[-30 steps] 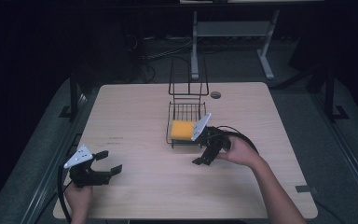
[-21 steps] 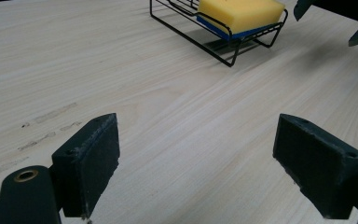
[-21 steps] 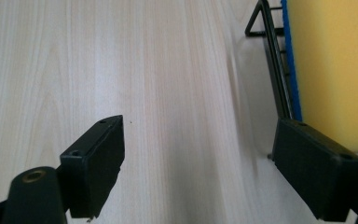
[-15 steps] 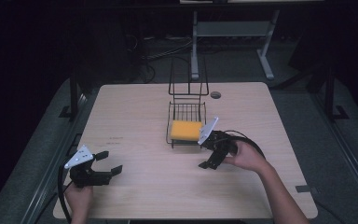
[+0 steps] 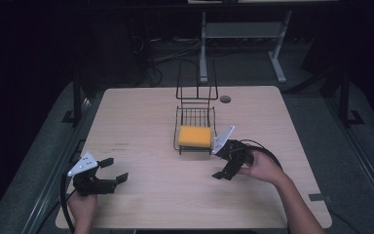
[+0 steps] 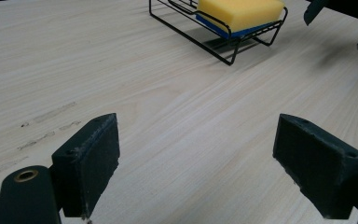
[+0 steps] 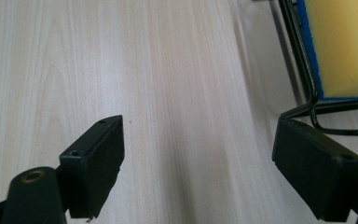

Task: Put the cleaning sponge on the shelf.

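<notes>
A yellow sponge (image 5: pixel 195 136) with a blue underside lies in a black wire rack (image 5: pixel 177 127) at the middle of the wooden table (image 5: pixel 141 122). My right gripper (image 5: pixel 220 163) stands open just right of the rack's near corner, with nothing between its jaws. In the right gripper view the sponge (image 7: pixel 340 46) and rack wire (image 7: pixel 303 70) sit beside the right jaw of the gripper (image 7: pixel 196 158). My left gripper (image 5: pixel 115 169) is open and empty at the near left of the table. From the left gripper (image 6: pixel 200 154), the sponge (image 6: pixel 240 11) and rack (image 6: pixel 214 49) lie far ahead.
A tall wire loop (image 5: pixel 197 80) rises from the rack's far end. A round cable hole (image 5: pixel 225 99) marks the table's back edge. Behind the table stand a metal frame (image 5: pixel 238 31) and floor cables (image 5: pixel 170 53). The right gripper (image 6: pixel 342 23) appears in the left gripper view's top right corner.
My right gripper has drawn back from the rack's right side toward the near edge of the table, still open. The left gripper has stayed put.
</notes>
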Demonstrator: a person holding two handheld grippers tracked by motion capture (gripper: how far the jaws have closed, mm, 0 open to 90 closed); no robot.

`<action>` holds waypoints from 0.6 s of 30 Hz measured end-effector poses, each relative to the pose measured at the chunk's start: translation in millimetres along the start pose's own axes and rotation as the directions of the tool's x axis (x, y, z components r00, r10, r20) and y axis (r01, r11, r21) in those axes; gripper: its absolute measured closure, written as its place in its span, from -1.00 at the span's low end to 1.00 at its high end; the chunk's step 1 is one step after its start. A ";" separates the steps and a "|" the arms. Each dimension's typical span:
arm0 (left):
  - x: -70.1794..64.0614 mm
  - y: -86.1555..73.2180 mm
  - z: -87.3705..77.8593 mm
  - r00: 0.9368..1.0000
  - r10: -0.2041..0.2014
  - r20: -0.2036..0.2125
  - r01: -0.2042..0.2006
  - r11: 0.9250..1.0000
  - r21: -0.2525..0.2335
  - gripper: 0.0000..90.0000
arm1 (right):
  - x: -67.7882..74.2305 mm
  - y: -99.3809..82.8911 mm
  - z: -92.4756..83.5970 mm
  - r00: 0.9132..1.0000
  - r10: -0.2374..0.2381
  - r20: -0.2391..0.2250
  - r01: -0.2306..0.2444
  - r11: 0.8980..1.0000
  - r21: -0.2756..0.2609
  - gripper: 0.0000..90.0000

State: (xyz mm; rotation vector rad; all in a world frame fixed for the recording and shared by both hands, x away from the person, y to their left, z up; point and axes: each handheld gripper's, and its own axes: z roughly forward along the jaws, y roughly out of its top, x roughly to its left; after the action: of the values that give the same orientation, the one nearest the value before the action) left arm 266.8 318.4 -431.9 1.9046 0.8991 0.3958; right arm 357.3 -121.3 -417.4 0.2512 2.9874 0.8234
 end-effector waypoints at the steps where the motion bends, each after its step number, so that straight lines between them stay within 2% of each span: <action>1: 0.0 0.0 0.1 1.000 0.000 0.000 0.000 1.000 0.000 -0.69 | 0.2 -0.9 0.0 1.000 0.000 0.000 0.000 1.000 -0.001 -0.63; 18: 0.1 -0.3 0.5 1.000 0.002 -0.001 -0.002 1.000 0.005 -0.69 | 4.8 -19.3 -3.5 1.000 0.028 0.004 -0.028 1.000 0.005 -0.63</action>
State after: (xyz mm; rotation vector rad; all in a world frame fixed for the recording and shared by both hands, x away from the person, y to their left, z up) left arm 267.0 318.2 -432.4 1.9101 0.9000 0.3964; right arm 349.4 -138.6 -424.2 0.2952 2.9894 0.8168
